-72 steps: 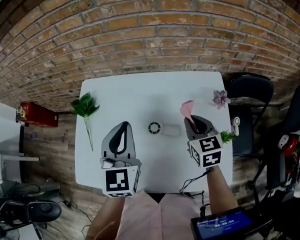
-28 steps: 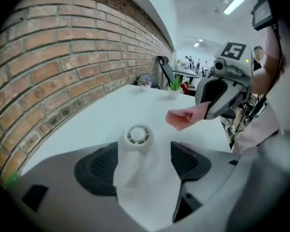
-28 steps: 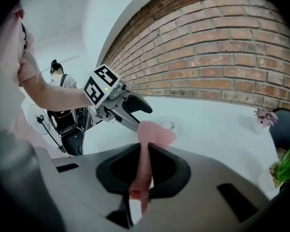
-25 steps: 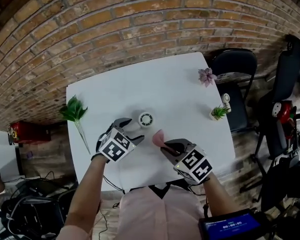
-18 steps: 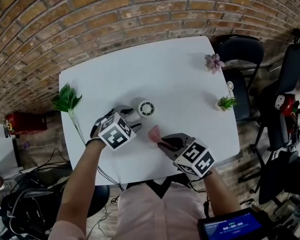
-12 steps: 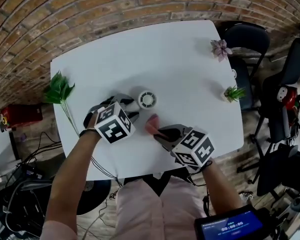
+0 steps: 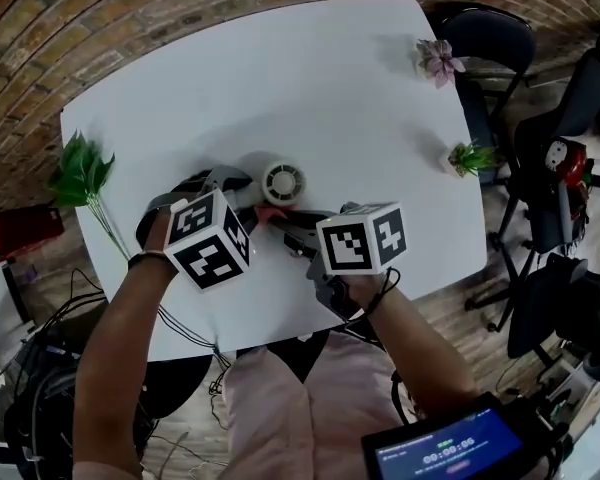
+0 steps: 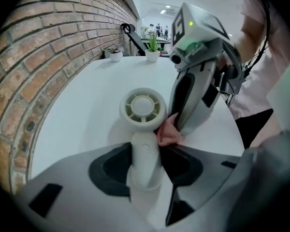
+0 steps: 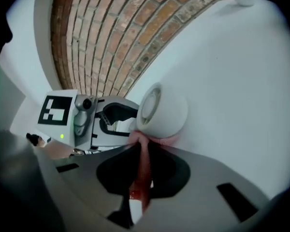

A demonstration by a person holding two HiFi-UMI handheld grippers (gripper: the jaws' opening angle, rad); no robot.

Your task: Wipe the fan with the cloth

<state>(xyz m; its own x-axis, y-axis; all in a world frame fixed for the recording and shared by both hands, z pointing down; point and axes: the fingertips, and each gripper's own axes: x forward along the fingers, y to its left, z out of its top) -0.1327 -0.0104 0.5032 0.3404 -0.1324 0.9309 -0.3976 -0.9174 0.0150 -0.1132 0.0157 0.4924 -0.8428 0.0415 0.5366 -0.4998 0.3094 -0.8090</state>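
A small white handheld fan (image 7: 283,182) stands on the white table (image 7: 360,88), its round grille facing up. My left gripper (image 7: 238,190) is shut on the fan's handle (image 8: 145,153), with the fan head (image 8: 142,108) just beyond the jaws. My right gripper (image 7: 280,220) is shut on a pink cloth (image 9: 141,168), whose bunched end (image 8: 168,132) presses against the fan's side, under the fan body (image 9: 162,110). The two grippers meet at the fan, the left gripper (image 9: 101,117) behind it in the right gripper view.
A green leafy sprig (image 7: 78,168) lies at the table's left edge. A pink flower (image 7: 438,60) and a small potted plant (image 7: 470,158) sit near the right edge. Black chairs (image 7: 500,38) stand beyond it, a brick wall (image 7: 130,8) behind.
My left gripper has closed on the fan's handle. My right gripper has rolled and moved left and down with the cloth until it touches the fan.
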